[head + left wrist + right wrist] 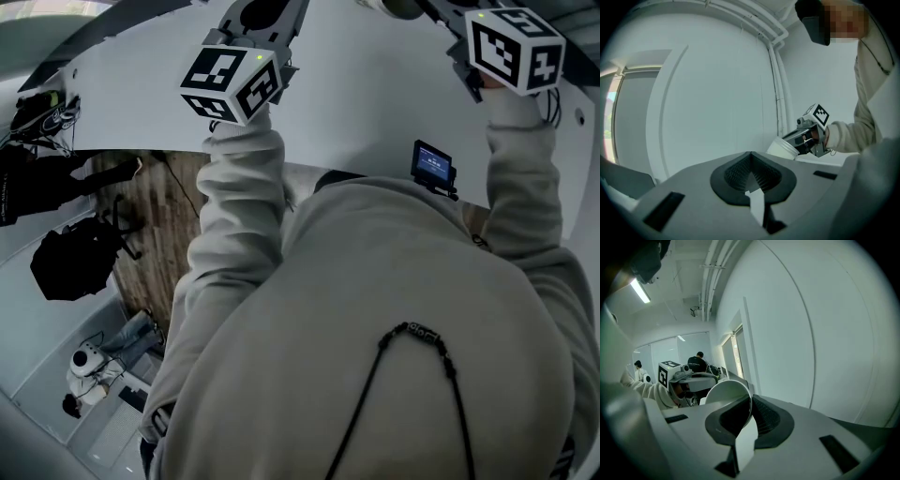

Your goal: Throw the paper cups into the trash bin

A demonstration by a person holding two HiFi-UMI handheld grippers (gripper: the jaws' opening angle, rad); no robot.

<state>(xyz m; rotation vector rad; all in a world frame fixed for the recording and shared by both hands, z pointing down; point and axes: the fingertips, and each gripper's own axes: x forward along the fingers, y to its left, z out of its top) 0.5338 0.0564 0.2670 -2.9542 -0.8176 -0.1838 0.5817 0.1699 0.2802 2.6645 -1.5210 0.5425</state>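
Note:
A white paper cup is pinched by its rim wall between the jaws of my right gripper, which is shut on it, with the cup's mouth facing left. In the left gripper view the same cup sticks out of the right gripper, held up in front of a pale wall. My left gripper is shut with nothing between its pads. In the head view both arms are raised, and only the marker cubes show, left and right. No trash bin is in view.
A white surface lies under the raised arms, with a small blue-screened device at its edge. A black bag and a person in black are at the left over wooden floor. Pipes run up the wall.

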